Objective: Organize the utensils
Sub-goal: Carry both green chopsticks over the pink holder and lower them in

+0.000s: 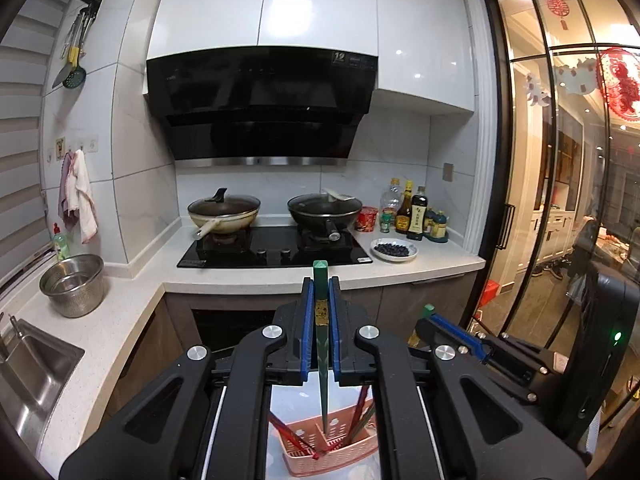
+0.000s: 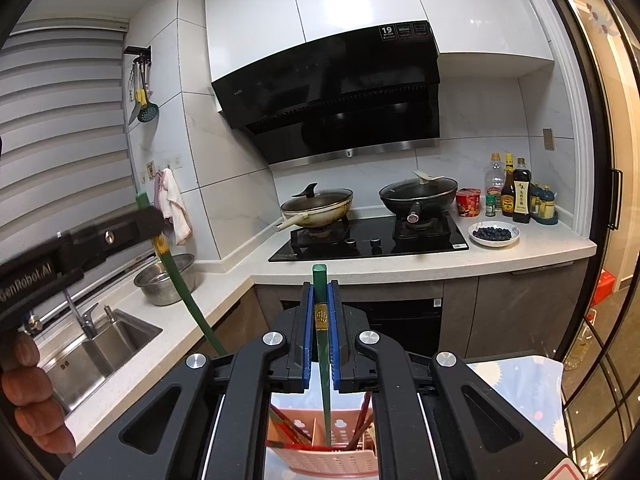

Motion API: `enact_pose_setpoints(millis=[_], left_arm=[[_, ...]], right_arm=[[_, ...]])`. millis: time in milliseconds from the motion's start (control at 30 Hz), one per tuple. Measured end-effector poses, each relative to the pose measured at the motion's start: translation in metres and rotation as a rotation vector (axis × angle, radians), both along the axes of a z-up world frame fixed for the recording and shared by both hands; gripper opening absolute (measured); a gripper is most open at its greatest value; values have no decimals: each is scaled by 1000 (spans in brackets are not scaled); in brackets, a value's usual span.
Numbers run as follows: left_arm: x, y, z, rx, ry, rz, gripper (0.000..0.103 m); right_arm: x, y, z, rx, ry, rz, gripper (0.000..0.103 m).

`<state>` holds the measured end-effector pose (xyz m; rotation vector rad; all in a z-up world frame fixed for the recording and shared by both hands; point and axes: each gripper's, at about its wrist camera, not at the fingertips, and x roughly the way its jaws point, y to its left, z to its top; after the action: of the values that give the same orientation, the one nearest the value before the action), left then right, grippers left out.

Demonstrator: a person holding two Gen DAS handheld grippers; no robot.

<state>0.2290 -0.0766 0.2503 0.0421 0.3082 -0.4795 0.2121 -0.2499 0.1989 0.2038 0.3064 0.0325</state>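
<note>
Chopsticks [image 1: 321, 320] [image 2: 321, 320] (green) sit clamped in each hand-held gripper [image 1: 321, 292] [image 2: 321, 296] above pink basket [image 1: 340, 446].

Light: bright, even indoor light; warm glow behind glass door [image 1: 560, 200] at 3 o'clock.
Glare: white cabinets [image 1: 280, 4] at 12 o'clock.
Distortion: fisheye bending, dark corners.

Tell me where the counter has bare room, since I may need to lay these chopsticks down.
Bare counter runs in front of the hob, from the corner to below the blueberry plate. More lies between the sink and the steel colander. It is crowded right of the hob: sauce bottles, a noodle cup and the plate.
</note>
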Motion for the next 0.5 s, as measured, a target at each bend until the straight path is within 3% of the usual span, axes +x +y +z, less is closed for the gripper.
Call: enact_pose_setpoints(millis=[500], left_arm=[[44,15,-66,25,163,40,7]], right_arm=[[43,9,-46,4,110,4,7]])
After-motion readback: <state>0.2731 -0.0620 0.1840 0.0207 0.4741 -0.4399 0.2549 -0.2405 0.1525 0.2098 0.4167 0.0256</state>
